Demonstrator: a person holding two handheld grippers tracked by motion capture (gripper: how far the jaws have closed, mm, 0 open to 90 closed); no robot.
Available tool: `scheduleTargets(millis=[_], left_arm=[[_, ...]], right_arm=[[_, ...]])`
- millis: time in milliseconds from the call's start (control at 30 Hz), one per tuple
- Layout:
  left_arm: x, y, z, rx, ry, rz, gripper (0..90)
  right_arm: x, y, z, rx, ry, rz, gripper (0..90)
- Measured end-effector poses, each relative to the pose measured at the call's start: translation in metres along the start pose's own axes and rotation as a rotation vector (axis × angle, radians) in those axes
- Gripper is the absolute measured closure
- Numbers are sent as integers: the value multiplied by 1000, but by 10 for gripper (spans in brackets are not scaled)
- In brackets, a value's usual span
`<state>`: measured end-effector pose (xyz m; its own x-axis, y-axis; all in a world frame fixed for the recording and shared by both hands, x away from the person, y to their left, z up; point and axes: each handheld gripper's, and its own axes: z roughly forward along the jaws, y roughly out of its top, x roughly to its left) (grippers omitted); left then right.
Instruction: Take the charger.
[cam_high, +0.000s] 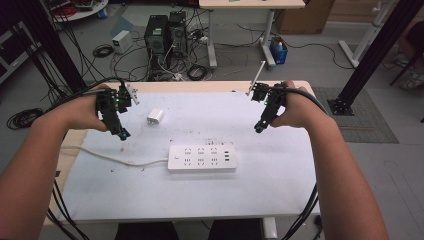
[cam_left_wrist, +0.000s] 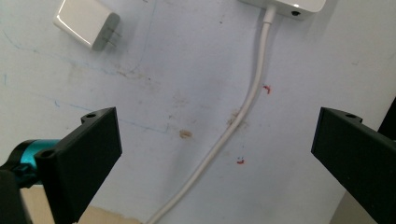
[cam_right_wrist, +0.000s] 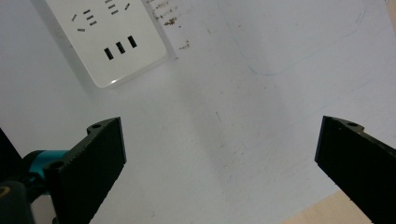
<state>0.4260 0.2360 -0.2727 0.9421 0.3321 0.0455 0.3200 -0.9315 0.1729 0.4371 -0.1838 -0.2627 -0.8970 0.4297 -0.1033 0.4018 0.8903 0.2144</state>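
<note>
White charger plug (cam_high: 155, 116) lies loose on the worktop (cam_high: 280, 185) just beyond the power strip (cam_high: 202, 158), both grippers' fingers wide open and empty above, so next comes probably grasping it.

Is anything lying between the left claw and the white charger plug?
No. In the high view, the stretch from the left claw to the charger plug is bare, stained table mat. The power strip and its cord lie nearer the person.
</note>
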Motion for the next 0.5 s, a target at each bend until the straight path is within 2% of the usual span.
scheduleTargets(millis=[100, 133, 167, 200, 233, 267, 367, 433, 467, 500], left_arm=[[3, 0, 3, 0, -8, -37, 17], [3, 0, 3, 0, -8, -37, 17], [6, 0, 7, -1, 3, -75, 17], [7, 0, 8, -6, 6, -94, 17], [10, 0, 11, -29, 12, -139, 17], [10, 0, 11, -29, 12, -139, 17], [12, 1, 18, -61, 34, -217, 17], [12, 1, 18, -61, 34, -217, 17], [12, 2, 28, -94, 40, -291, 17], [13, 3, 32, -98, 42, -305, 17]], right_arm=[[-1, 1, 1, 2, -1, -4, 12], [-1, 1, 1, 2, -1, -4, 12], [-1, 1, 2, 1, 0, -2, 12], [-3, -1, 2, -2, -1, -5, 12], [-3, -3, 3, -1, 4, -1, 12], [-3, -3, 3, -1, 4, -1, 12], [-3, -6, 6, 7, -7, 0, 12], [-3, -8, 7, 5, -4, -1, 12], [-3, -8, 7, 5, -4, -1, 12], [-1, -10, 10, 3, -7, 4, 12]])
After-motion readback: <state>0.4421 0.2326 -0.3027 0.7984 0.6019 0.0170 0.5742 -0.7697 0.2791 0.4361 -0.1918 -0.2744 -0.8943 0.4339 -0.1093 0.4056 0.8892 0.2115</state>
